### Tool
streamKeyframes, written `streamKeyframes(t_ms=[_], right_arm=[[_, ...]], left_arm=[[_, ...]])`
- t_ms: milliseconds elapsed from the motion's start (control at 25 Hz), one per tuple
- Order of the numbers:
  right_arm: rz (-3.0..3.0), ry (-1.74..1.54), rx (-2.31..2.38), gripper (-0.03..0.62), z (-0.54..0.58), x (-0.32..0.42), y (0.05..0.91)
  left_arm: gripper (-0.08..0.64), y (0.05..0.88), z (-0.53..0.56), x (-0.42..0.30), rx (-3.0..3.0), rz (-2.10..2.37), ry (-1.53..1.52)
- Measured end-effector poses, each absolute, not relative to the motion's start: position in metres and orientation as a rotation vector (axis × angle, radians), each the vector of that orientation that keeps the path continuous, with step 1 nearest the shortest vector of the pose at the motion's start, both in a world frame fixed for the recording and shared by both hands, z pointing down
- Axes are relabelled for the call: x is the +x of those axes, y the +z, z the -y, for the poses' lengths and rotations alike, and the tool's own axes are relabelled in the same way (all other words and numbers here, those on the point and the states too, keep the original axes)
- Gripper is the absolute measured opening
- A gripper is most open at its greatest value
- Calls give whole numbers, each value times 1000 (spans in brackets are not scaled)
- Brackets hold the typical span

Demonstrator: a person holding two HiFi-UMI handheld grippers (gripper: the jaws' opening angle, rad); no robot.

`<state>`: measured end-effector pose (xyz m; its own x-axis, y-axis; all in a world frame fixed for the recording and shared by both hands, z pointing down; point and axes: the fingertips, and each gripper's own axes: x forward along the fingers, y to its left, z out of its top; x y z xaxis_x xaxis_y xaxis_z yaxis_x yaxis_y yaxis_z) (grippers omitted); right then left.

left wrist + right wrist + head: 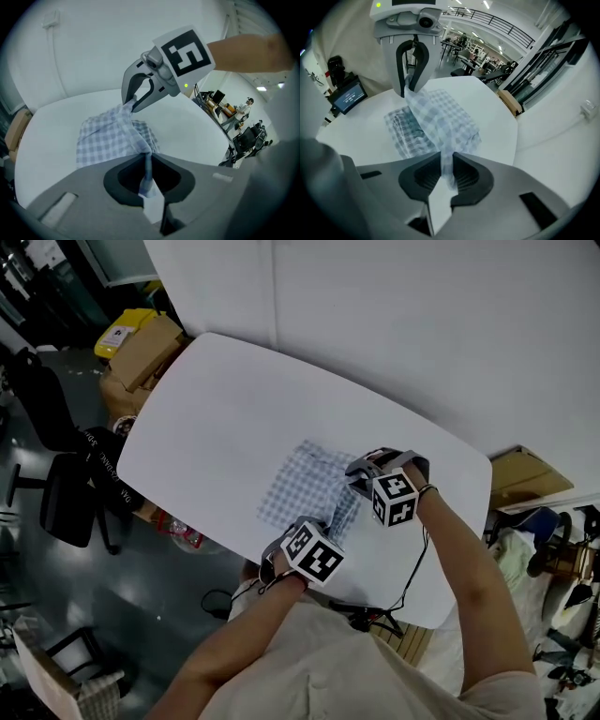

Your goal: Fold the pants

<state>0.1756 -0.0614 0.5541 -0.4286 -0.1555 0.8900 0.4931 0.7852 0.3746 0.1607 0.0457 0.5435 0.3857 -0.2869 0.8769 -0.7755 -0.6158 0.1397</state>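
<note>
A: How far along is the fold?

B: The pants (pixel 305 486) sit as a compact checked bundle on the white table (pixel 216 409), toward its near edge, right in front of the person. Layers look stacked, so at least one fold seems done. One edge is lifted and strung between the two claws. My judgement is that a fold is in hand, not finished.

A: What is left?

B: Lay the held edge over the bundle, let go, square it up. I can't say from here whether another fold should follow.

A: State of the left claw (pixel 146 180)?

B: Nearly closed. Its pads pinch a thin strip of the checked cloth, which runs out of the jaws toward the bundle.

A: And the right claw (pixel 446 171)?

B: Also narrow, clamped on a gathered bit of the same fabric. The cloth stretches from it across to the other claw. The two are near each other, both tilted down at the table on the near side of the pants.

A: Is either touching anything else?

B: Only cloth, as far as the views show.
</note>
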Motion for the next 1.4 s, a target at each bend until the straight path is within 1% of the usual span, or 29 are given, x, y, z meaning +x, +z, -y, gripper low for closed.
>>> streamKeyframes(t_ms=[120, 240, 280, 320, 360, 440, 520, 800, 920, 1080, 1240, 1400], right_arm=[[1879, -738, -251, 71, 60, 180, 559], [1882, -714, -245, 88, 60, 190, 563], [1879, -705, -247, 104, 59, 194, 564], [1875, -696, -250, 112, 59, 199, 565], [1871, -687, -252, 119, 58, 204, 565], [1862, -673, -250, 133, 58, 213, 563], [1859, -661, -241, 133, 57, 220, 559], [1900, -576, -168, 133, 53, 219, 531], [1931, -532, -120, 129, 46, 213, 523], [1967, -453, -5, 99, 37, 205, 516], [2044, -304, 140, 86, 25, 199, 508], [2169, -115, 347, 53, 16, 194, 496]], left_arm=[[41, 554, -49, 166, 2097, 891, 1194], [43, 561, -54, 172, 2113, 843, 1205], [65, 563, -57, 175, 2120, 819, 1202], [114, 564, -60, 178, 2130, 794, 1197], [137, 564, -63, 182, 2141, 770, 1189], [172, 563, -69, 191, 2163, 730, 1172], [184, 559, -73, 198, 2181, 703, 1159], [187, 545, -75, 208, 2236, 641, 1062], [187, 540, -79, 203, 2248, 637, 1071], [187, 529, -82, 191, 2272, 648, 1055], [187, 520, -78, 166, 2295, 721, 1053], [187, 513, -66, 141, 2295, 823, 1010]])
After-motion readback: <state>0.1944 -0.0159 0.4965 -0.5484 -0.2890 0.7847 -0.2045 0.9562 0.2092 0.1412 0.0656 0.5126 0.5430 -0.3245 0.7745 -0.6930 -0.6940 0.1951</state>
